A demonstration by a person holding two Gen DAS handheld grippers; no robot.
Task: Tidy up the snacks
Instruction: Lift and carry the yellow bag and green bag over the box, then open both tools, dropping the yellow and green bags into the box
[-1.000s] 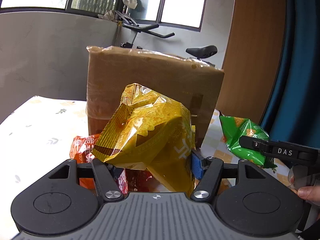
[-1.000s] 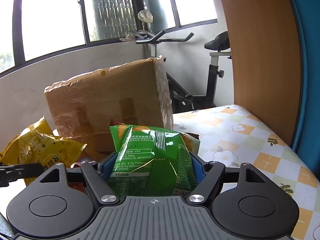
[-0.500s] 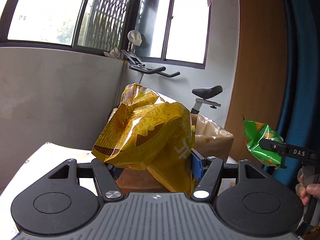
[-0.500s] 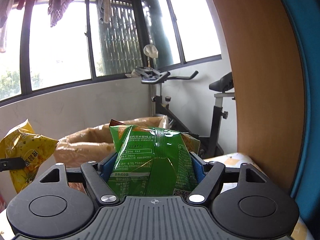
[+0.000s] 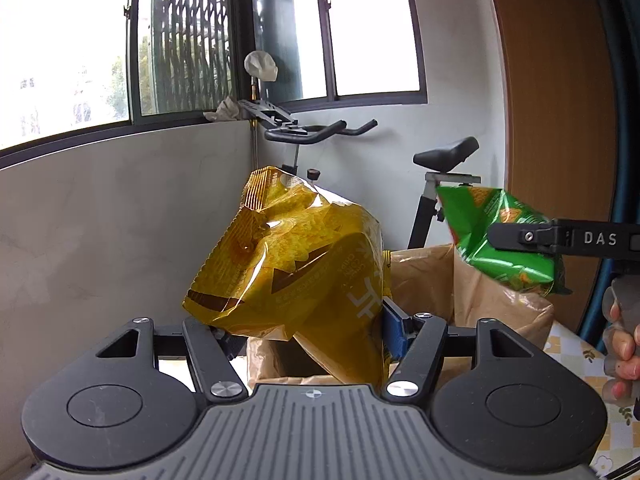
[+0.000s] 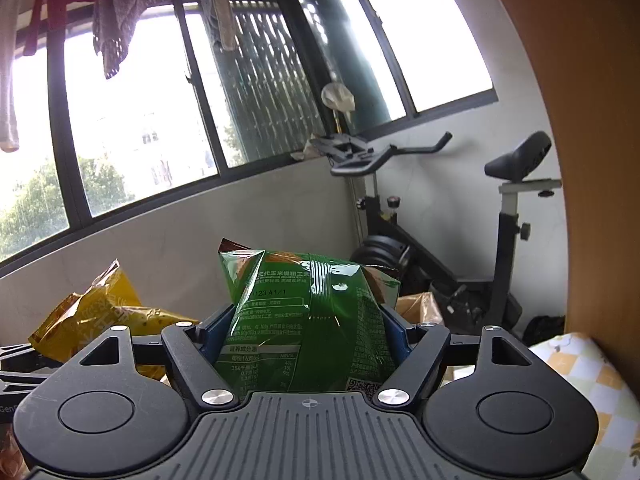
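The windows (image 6: 132, 128) fill the upper left of the right wrist view, with clothes (image 6: 112, 12) hanging across the top edge. An exercise bike (image 6: 472, 240) stands at centre right against the grey wall (image 5: 120, 220). A wood panel (image 5: 556, 120) runs down the right side of the left wrist view. The open brown box (image 5: 460, 280) sits low and right of centre there, its mouth below both bags. A strip of patterned tabletop (image 6: 580, 372) shows at lower right.

The left tool (image 5: 304, 328), at lower centre of its view, grips the yellow bag (image 5: 296, 264), held above the box's near edge. The right tool (image 6: 308, 336) is clamped on the green bag (image 6: 312, 320) at centre of its view; in the left view this bag hangs at right, above the box. A hand (image 5: 622, 344) shows at the right edge.
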